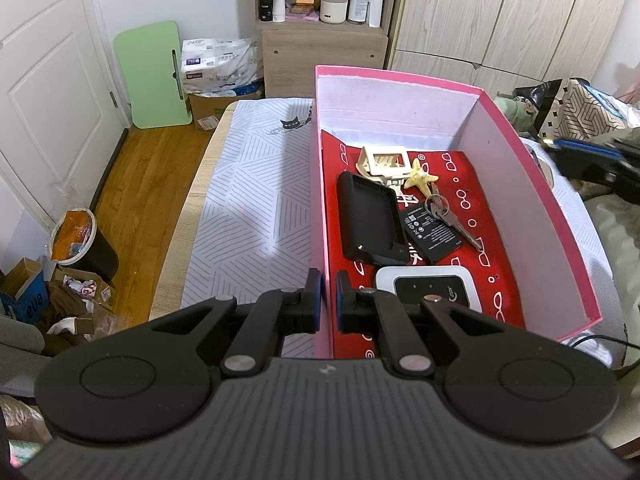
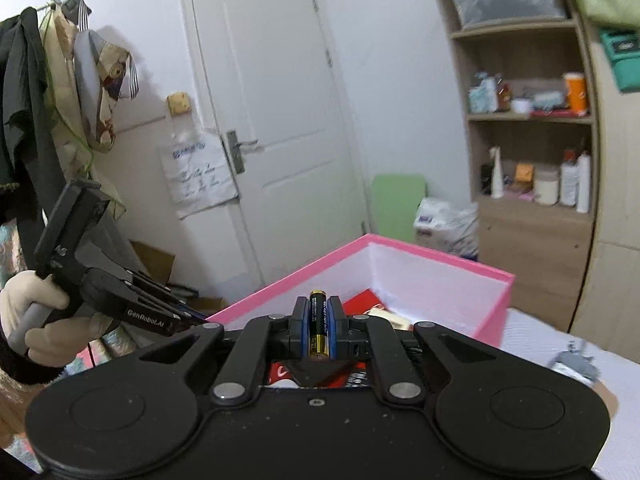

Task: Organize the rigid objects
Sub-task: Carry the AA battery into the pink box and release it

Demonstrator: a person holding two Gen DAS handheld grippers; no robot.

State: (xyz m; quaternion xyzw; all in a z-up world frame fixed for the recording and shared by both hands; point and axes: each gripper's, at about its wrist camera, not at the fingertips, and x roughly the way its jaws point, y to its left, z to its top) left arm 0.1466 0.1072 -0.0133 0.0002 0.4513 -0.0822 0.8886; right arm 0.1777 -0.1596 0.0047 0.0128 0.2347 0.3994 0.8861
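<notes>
A pink box [image 1: 532,184] with a red lining stands on the bed. It holds a black case [image 1: 370,220], a flat phone battery [image 1: 434,234], keys [image 1: 452,216], a yellow starfish [image 1: 420,176], a cream plastic frame [image 1: 386,160] and a white and black device [image 1: 430,290]. My left gripper [image 1: 329,300] is shut on the box's left wall at its near corner. My right gripper [image 2: 319,322] is shut on a black and gold AA battery [image 2: 318,326] and holds it above the box [image 2: 440,268]. It also shows at the right edge of the left wrist view [image 1: 592,160].
The bed has a white striped sheet [image 1: 248,200]. A bin [image 1: 80,240] and cardboard boxes stand on the wood floor at the left. A shelf unit [image 1: 320,32] and wardrobes stand behind the bed. Bags [image 1: 580,108] lie right of the box. A door [image 2: 272,120] shows behind.
</notes>
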